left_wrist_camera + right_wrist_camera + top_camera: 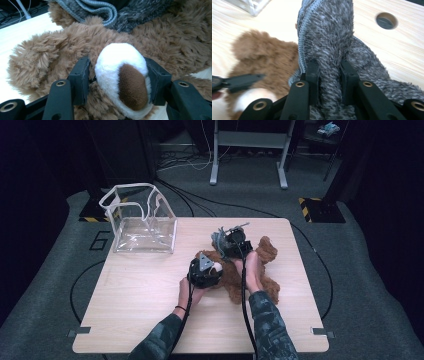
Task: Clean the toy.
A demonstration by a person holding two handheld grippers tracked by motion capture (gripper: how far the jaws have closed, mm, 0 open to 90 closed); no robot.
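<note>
A brown plush bear (265, 251) lies on the wooden table (150, 295), right of centre. My left gripper (218, 268) is at the bear's head. In the left gripper view, the left gripper (120, 82) is shut on the bear's white muzzle (117, 60), whose brown nose shows between the jaws. A grey knitted garment (110, 12) lies against the bear (62, 42) just beyond. My right gripper (229, 249) stands over the bear's upper body. In the right gripper view, the right gripper (329, 75) is shut on a fold of the grey knit (327, 32), which stands up between its jaws.
A clear plastic bag (142, 222) with white trim stands open at the table's back left. A round hole (386, 20) in the tabletop lies beyond the knit. Cables trail from both grippers toward the front edge. Dark floor and a metal frame (250, 150) surround the table.
</note>
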